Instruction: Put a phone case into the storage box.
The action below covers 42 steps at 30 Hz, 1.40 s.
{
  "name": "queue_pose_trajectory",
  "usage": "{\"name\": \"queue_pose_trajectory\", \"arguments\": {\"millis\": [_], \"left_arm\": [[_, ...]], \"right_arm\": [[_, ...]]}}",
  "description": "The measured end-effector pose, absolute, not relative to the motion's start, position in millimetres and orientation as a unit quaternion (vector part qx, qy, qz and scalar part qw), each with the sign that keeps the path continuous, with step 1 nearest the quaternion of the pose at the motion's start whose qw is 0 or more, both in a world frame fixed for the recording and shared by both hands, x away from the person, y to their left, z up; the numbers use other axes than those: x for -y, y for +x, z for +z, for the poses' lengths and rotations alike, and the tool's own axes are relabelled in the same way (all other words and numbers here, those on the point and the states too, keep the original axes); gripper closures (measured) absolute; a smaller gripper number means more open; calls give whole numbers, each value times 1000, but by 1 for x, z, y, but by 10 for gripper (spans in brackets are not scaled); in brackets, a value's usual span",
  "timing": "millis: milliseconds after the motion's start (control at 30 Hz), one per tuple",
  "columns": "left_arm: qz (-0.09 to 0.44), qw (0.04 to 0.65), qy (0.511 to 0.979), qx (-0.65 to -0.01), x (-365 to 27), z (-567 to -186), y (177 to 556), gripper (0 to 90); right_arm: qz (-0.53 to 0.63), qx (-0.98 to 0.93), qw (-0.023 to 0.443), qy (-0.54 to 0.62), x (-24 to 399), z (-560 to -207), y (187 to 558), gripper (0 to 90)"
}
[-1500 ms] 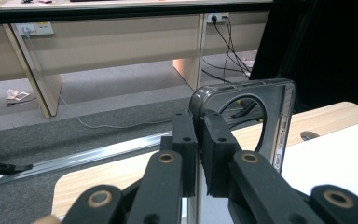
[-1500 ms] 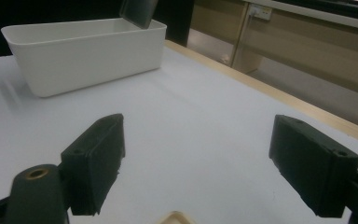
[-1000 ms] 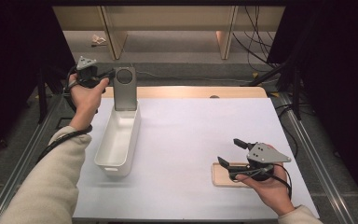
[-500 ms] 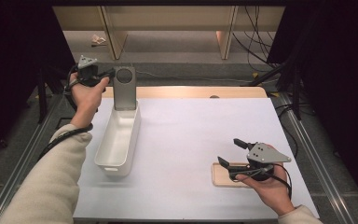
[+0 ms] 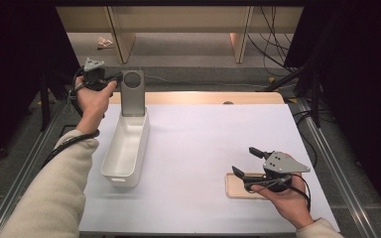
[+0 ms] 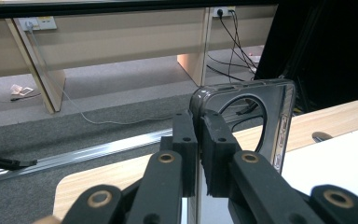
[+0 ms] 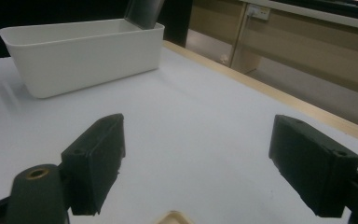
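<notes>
Nearest, the right gripper rests over a small wooden board, jaws wide apart, nothing between them. Farther off, the left gripper is clamped on the edge of a grey metal plate with a round hole, upright at the far end of the white plastic bin. Risk, as judged: the thin edge grip could let the plate pivot or slip against the bin wall. No legible markings.
</notes>
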State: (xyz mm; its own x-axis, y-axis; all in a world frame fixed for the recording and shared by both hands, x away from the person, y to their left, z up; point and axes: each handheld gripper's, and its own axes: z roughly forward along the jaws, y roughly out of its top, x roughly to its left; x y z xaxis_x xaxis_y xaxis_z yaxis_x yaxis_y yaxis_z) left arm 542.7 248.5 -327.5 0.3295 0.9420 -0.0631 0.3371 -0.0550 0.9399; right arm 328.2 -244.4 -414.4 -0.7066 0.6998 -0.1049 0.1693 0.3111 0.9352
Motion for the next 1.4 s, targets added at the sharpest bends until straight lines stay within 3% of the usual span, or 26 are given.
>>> {"name": "queue_pose_trajectory", "arguments": {"millis": [1400], "left_arm": [[304, 464, 661, -506, -247, -347, 562, 846]], "right_arm": [[512, -770, 258, 281, 245, -416, 329, 197]]}}
